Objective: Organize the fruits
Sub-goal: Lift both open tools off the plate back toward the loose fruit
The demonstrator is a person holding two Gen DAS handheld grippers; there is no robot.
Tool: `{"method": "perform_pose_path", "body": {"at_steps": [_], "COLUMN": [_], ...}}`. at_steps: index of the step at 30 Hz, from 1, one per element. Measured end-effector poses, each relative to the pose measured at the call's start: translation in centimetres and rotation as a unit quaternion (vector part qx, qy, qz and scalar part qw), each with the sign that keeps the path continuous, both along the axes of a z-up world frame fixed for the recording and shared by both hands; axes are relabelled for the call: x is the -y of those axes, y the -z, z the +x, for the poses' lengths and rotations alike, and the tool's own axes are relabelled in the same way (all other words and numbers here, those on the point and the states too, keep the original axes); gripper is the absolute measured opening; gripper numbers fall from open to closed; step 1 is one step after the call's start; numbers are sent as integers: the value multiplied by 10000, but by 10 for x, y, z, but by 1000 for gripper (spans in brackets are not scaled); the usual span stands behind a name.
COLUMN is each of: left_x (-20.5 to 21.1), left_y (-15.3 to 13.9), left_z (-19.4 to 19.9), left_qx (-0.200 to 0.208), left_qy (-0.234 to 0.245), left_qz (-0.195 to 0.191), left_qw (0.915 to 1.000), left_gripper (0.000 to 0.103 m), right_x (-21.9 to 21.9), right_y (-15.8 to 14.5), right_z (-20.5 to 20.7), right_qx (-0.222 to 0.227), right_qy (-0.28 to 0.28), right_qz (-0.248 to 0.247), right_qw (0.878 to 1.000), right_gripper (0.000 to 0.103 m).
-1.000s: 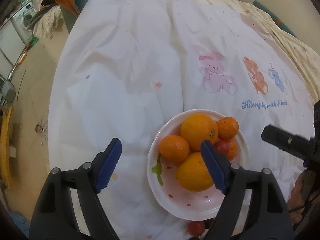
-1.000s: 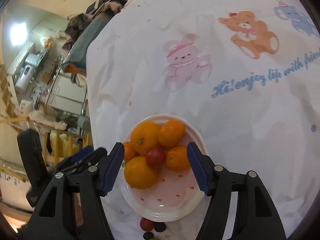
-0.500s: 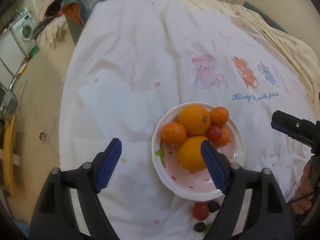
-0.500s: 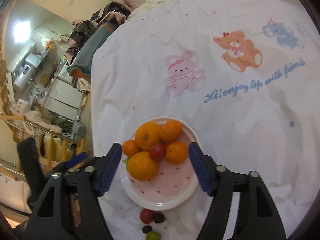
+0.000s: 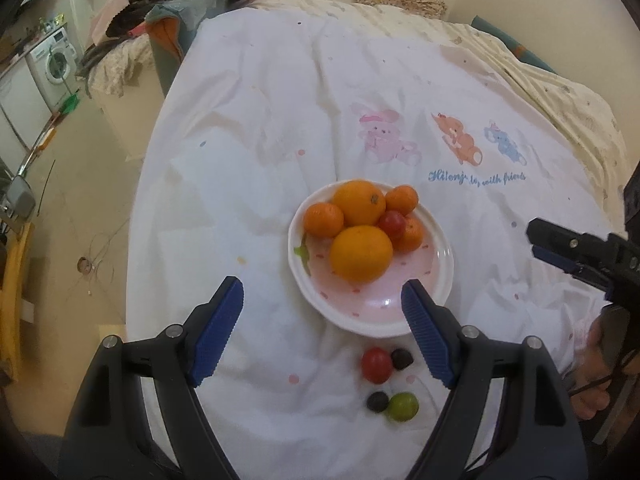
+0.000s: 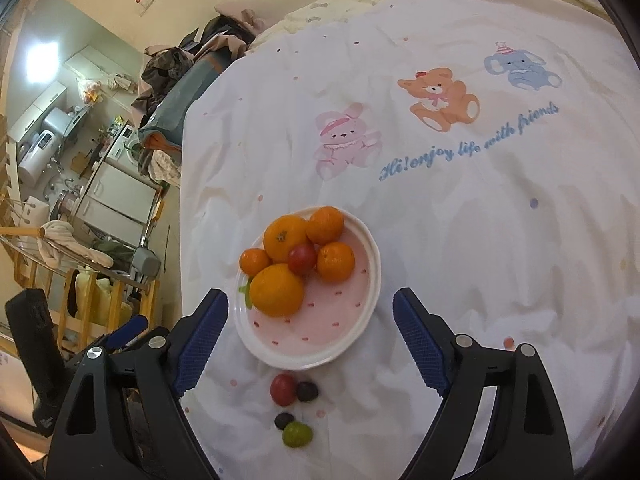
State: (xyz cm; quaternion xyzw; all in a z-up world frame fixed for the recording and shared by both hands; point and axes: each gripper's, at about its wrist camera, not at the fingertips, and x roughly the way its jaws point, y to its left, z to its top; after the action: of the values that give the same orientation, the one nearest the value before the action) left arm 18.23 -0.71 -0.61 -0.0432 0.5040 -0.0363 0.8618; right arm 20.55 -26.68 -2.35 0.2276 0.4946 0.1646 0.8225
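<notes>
A pink-and-white plate (image 5: pixel 424 312) (image 6: pixel 320 344) on the white cloth holds two oranges (image 5: pixel 361 254) (image 6: pixel 277 290), three mandarins (image 5: pixel 323 220) and a red cherry tomato (image 5: pixel 392 224) (image 6: pixel 302 259). On the cloth in front of the plate lie a red tomato (image 5: pixel 376 365) (image 6: pixel 283 389), two dark grapes (image 5: pixel 401 359) (image 6: pixel 307 391) and a green grape (image 5: pixel 404 407) (image 6: pixel 297 434). My left gripper (image 5: pixel 322 334) is open and empty above the plate's near edge. My right gripper (image 6: pixel 310 336) is open and empty over the plate's near rim.
The white cloth with cartoon animals (image 5: pixel 384 140) covers a round table (image 5: pixel 208 240); its left edge drops to the floor. The right gripper shows at the right of the left wrist view (image 5: pixel 576 256). A cluttered sofa (image 5: pixel 176 20) stands beyond.
Both grippers have pulled back and up from the plate. The loose tomato and grapes in front of the plate have come into full view. The jaws stay open.
</notes>
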Motion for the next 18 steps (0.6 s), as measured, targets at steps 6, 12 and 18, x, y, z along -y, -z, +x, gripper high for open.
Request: {"method": "perform_pose_path", "body": {"at_steps": [6,12,18], "left_x": [2,6,3], "left_y": [7,5,12], "left_z": [-18,-30,-33], "left_qx": [-103,39,-15], "left_qy": [-11,-6,-215], "left_qz": [-111,61,108], "left_qw": [9999,10000,9997], "left_gripper": [79,79,79], "right_x": [2,2,-8], "right_y": [-3,16,24], "right_z": [-24,-52,-62], "right_qx": [77,15,-94], "right_qy": [20,-93,-283], "right_qz": [-55,-157,-116], "right_qw": [10000,9998,9995], "right_gripper": [87,87,87]}}
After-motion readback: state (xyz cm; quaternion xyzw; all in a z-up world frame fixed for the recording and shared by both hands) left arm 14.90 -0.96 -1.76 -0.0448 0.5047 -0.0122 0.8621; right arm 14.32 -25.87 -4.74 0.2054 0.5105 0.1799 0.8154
